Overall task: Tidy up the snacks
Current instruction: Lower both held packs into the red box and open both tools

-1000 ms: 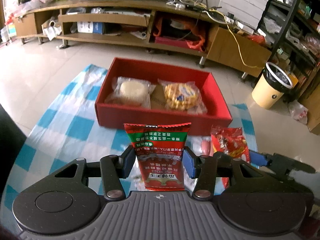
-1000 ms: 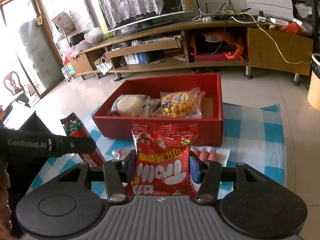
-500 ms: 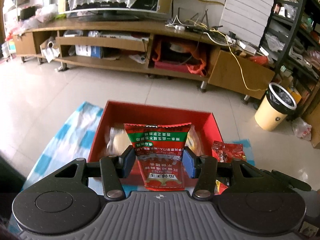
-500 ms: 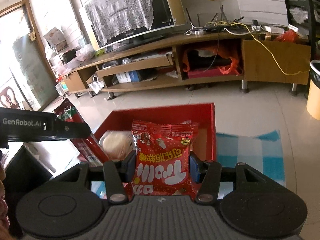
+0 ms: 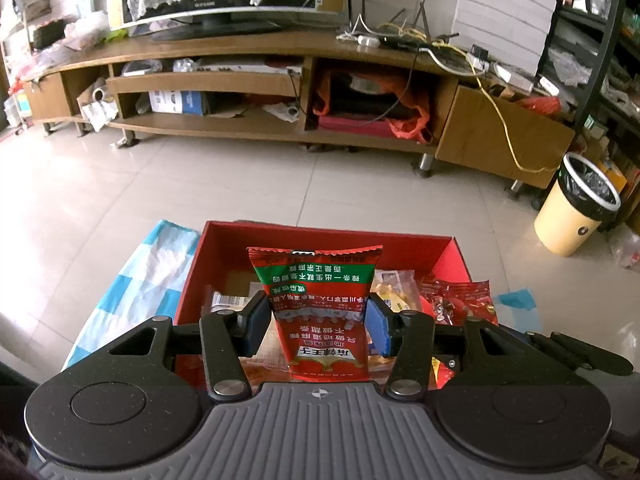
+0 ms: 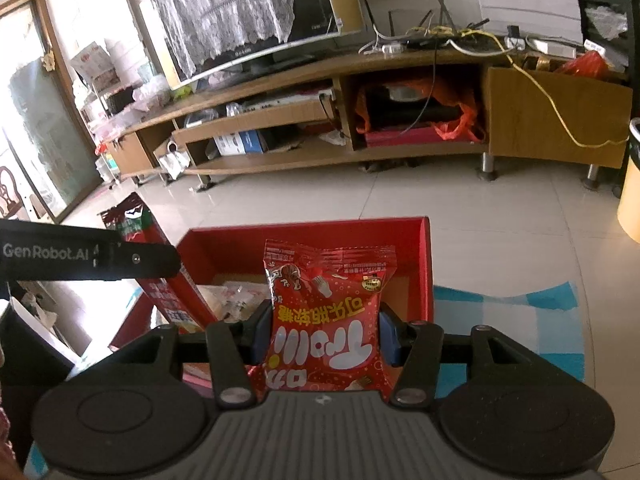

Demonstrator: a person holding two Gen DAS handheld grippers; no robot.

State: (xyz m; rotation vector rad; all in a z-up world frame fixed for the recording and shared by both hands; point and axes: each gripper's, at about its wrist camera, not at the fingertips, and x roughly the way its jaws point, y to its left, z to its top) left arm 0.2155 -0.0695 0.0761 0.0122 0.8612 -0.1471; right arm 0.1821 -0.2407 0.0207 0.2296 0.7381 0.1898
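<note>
The left gripper [image 5: 318, 326] fingers clamp a red-and-green snack packet [image 5: 320, 312] upright between them; the right gripper [image 6: 323, 336] fingers grasp a red candy bag [image 6: 328, 320], both above the red box [image 5: 332, 240].

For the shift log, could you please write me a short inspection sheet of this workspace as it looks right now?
Surface: blue and white checked cloth under the box, on a tiled floor.
Job's things: red box open, with wrapped snacks inside; green and red packet; red candy packet.
Clutter: nothing seen on the cloth.
Grippers: left gripper shut on the green and red packet; right gripper shut on the red candy packet; both held over the box.
Cables: yellow cable hanging down the TV stand.
Surroundings: TV stand, bin, shelving at right.
</note>
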